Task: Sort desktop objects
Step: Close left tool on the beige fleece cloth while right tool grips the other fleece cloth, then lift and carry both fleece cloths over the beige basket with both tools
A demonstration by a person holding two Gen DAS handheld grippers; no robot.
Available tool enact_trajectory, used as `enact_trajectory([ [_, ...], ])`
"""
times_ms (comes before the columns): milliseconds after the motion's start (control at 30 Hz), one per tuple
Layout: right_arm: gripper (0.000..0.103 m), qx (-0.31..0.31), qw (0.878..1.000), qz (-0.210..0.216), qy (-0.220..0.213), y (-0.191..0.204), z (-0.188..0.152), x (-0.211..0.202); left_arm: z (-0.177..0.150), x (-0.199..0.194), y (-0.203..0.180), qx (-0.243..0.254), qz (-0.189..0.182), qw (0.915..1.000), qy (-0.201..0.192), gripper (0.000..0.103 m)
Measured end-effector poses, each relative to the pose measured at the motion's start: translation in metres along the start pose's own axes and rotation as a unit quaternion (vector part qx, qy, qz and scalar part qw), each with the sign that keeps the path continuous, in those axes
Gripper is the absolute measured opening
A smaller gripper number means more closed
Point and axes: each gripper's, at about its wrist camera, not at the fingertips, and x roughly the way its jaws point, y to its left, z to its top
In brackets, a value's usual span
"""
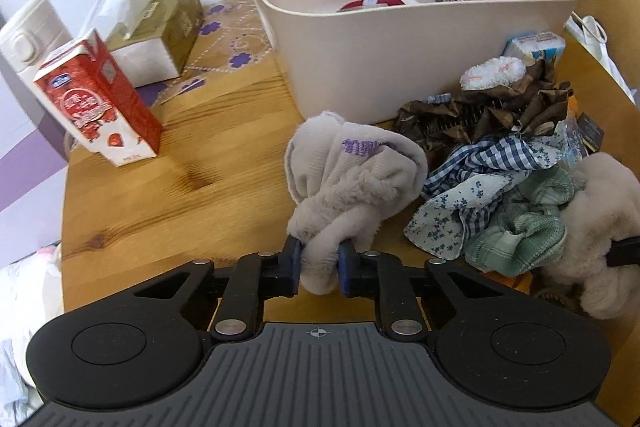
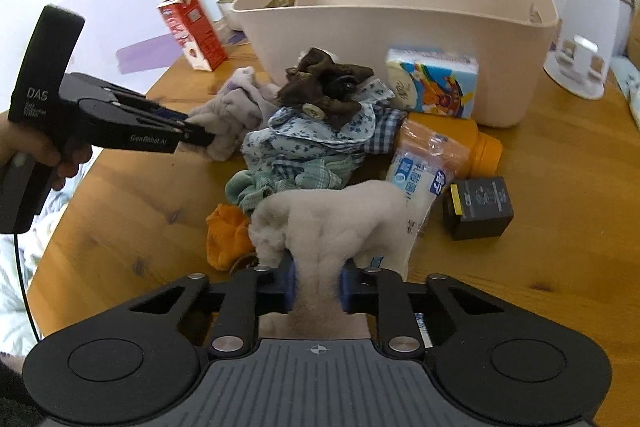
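Both tongs pinching fabric. Left gripper (image 1: 319, 269) pressed onto a knotted grey plush sock (image 1: 352, 171) with purple lettering; right gripper (image 2: 317, 285) pressed onto a beige fleece piece (image 2: 328, 215).

Grey sock: held at its lower end, bulk forward of the fingers, just beside the clothes heap and near the beige tub (image 1: 400, 39). Whether it is lifted clear of the wooden table (image 1: 160, 195) cannot be told. Beige fleece: gripped by a narrow neck, its body spread over the near edge of the heap.

Heap: green knit cloth (image 2: 276, 183), blue floral and checked fabric (image 2: 312, 135), brown ruffled piece with a button (image 2: 324, 83), orange cloth (image 2: 228, 235) tucked under the fleece. Beside it: plastic-wrapped pack (image 2: 420, 171) across an orange bottle (image 2: 480, 147), small black box (image 2: 478, 207), blue snack packet (image 2: 434, 85) against the tub wall. Tub already holds a few items.

Further out on the left: red milk carton (image 1: 96, 103), upright, with a tissue box (image 1: 160, 31) behind it.

Risks, judged:
- Fleece touches the green knit and orange cloth; lifting may drag them along, or tug the wrapped pack and roll the bottle.
- Narrow bite on both soft pieces; fabric could slip out mid-carry and fall short of the tub.
- Dangling sock may catch the tub rim.
- A wide left swing could tip the carton.
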Motion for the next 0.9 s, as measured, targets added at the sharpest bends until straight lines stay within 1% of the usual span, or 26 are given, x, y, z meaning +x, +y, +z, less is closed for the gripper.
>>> enact_trajectory([
  [167, 0.016, -0.016, 1.000, 0.006, -0.008, -0.002, 0.001, -0.013, -0.003, -0.013, -0.003, -0.011, 0.001, 0.9999, -0.007, 0.015],
  [533, 0.016, -0.013, 0.999, 0.004, -0.041, -0.021, 0.008, -0.048, -0.010, -0.046, -0.004, -0.039, -0.004, 0.9989, -0.024, 0.014],
  [733, 0.016, -0.010, 0.998, -0.002, -0.054, -0.031, 0.011, -0.058, -0.015, -0.056, -0.009, -0.038, 0.014, 0.9986, -0.034, 0.011],
  [900, 0.016, -0.013, 0.998, -0.001, -0.065, -0.034, 0.015, -0.066, -0.016, -0.069, -0.012, -0.034, 0.010, 0.9984, -0.044, 0.011],
])
